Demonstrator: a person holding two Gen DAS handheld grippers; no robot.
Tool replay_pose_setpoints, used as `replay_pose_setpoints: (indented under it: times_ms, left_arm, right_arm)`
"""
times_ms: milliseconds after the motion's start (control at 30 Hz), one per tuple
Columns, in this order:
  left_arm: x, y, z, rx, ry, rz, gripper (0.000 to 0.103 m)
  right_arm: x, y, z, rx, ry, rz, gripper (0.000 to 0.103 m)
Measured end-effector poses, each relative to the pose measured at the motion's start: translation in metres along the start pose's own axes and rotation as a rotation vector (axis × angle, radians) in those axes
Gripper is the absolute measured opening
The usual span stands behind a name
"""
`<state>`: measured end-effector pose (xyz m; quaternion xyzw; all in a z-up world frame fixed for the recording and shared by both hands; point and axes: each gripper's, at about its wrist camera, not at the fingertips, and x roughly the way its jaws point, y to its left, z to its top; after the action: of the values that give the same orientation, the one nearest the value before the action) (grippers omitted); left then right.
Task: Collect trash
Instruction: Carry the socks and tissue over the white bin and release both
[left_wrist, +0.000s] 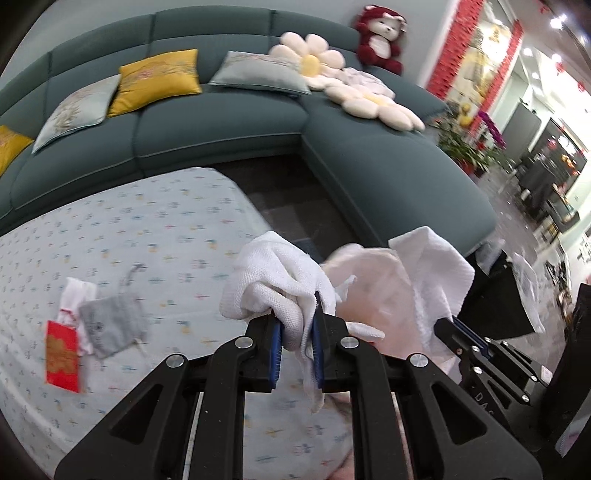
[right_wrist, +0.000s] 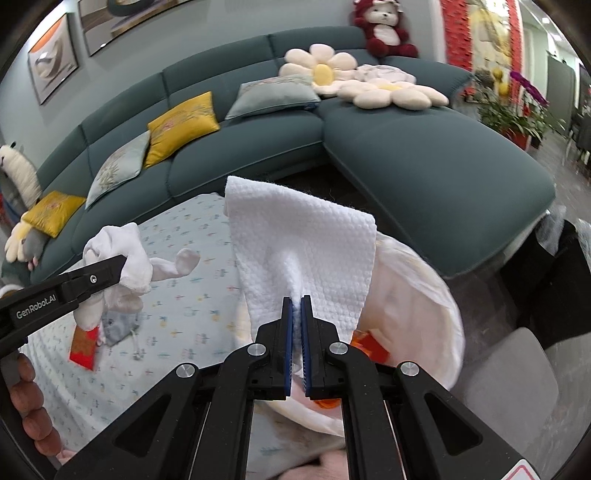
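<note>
My left gripper (left_wrist: 295, 312) is shut on a crumpled white paper towel (left_wrist: 269, 277) that bulges above the pads and hangs below them. My right gripper (right_wrist: 297, 301) is shut on a second, flatter white paper towel (right_wrist: 303, 236) that stands up from its fingertips. Both are held above a white bag (right_wrist: 417, 295) with orange-red scraps (right_wrist: 369, 343) inside. In the left wrist view the right gripper (left_wrist: 448, 323) shows at the right with its towel (left_wrist: 432, 266). In the right wrist view the left gripper (right_wrist: 123, 264) shows at the left with its towel (right_wrist: 135, 254).
A red packet (left_wrist: 62, 354) and a grey drawstring pouch (left_wrist: 110, 325) lie on the table's flowered cloth (left_wrist: 147, 229). A teal corner sofa (right_wrist: 424, 166) with cushions stands behind. A black bin (left_wrist: 498, 295) and a grey stool (right_wrist: 509, 376) are at the right. A hand (right_wrist: 29, 398) holds the left gripper.
</note>
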<state>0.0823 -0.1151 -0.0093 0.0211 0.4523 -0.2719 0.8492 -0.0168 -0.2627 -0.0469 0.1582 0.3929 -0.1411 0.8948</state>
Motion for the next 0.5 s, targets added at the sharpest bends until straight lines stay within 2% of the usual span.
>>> replay_pose_setpoints:
  times_ms: [233,500]
  left_arm:
    - [0.014,-0.04,-0.005,0.056,0.029,-0.043,0.013]
    - [0.023,-0.065,-0.008,0.083,0.046,-0.089,0.017]
  right_arm:
    - [-0.005,-0.03,-0.007,0.042,-0.001,-0.021,0.005]
    - [-0.009,-0.055,-0.011,0.073,-0.007,-0.046,0.005]
